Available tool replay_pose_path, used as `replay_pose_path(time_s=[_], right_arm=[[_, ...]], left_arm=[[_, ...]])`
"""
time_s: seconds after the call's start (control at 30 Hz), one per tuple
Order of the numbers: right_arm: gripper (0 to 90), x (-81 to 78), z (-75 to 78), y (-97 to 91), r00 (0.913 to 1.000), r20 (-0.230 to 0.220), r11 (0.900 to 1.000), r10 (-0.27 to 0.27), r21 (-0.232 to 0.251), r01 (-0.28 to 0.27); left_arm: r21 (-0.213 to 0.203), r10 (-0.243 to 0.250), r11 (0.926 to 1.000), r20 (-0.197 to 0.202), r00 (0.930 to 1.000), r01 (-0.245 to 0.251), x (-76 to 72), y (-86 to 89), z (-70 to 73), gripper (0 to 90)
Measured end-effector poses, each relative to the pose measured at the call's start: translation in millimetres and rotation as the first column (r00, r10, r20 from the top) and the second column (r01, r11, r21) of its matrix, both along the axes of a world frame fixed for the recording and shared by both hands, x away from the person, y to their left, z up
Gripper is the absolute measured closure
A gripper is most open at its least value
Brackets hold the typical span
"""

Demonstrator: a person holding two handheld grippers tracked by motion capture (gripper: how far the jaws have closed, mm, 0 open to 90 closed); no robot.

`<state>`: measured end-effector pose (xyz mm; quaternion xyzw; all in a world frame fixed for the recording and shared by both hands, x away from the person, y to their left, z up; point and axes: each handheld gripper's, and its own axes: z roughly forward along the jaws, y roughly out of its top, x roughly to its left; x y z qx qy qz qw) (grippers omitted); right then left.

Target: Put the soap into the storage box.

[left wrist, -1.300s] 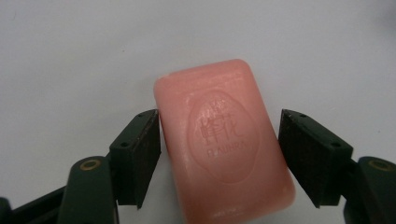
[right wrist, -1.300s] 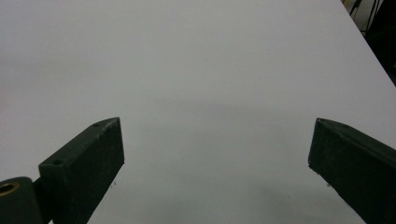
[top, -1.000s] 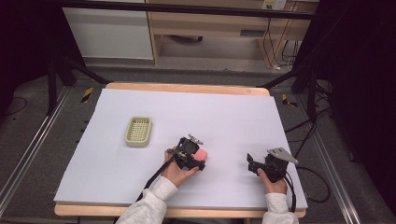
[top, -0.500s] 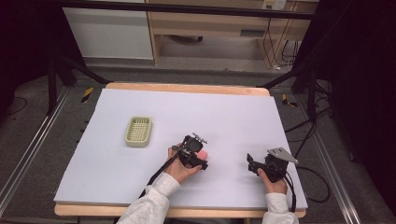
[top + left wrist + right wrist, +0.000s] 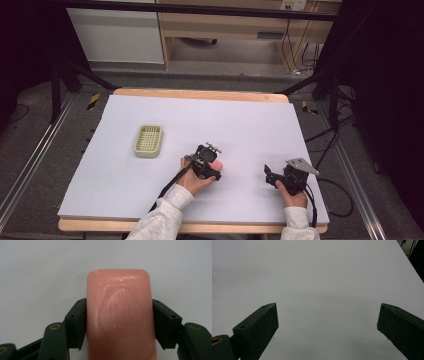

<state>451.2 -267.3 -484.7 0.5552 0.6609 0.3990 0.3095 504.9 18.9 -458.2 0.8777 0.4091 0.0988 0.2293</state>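
Near the front middle of the white worktop, I am seeing my left gripper pinching a pink bar of soap, its jaws pressing flat against the bar's two long sides. Looking along the left gripper view, the soap is sticking out past the jaw tips, stamped face up, with an oval emblem and raised characters pressed into it; the white surface is lying behind it, though I cannot tell whether the bar is touching it. From the high view a little of the pink is peeking out at the gripper's right side. My right gripper is sitting well apart, toward the front right of the worktop, and its jaws are spreading wide over bare white surface. A pale green slotted soap dish is lying to the left of the left gripper, apart from it.
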Motion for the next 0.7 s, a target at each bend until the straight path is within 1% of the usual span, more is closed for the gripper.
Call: replay_pose_path(time_s=[0.23,0.37,0.5,0.53,0.7], right_arm=[[3.9,0.2,0.0,-0.4,1.0,-0.002,1.0,0.002,0.001,-0.002],[3.9,0.2,0.0,-0.5,1.0,-0.003,1.0,0.002,0.003,-0.002],[3.9,0.2,0.0,-0.7,1.0,-0.001,1.0,0.002,0.002,-0.002],[3.9,0.3,-0.1,-0.9,1.0,0.0,1.0,0.003,0.0,-0.003],[3.9,0.3,-0.1,-1.1,1.0,0.001,1.0,0.004,0.0,-0.004]], left_arm=[[0.015,-0.002,0.9999,-0.008,1.0,0.002,0.9,-1.4,1.6,37.2],[0.011,-0.012,0.9999,-0.016,0.9998,0.012,1.0,0.0,2.4,37.2],[0.011,-0.022,0.9997,-0.005,0.9997,0.022,-1.2,2.3,5.6,37.2],[0.008,-0.03,0.9995,-0.002,0.9996,0.03,-1.7,4.7,8.3,37.2],[-0.004,-0.028,0.9996,-0.003,0.9996,0.028,-3.1,9.5,13.0,37.2]])
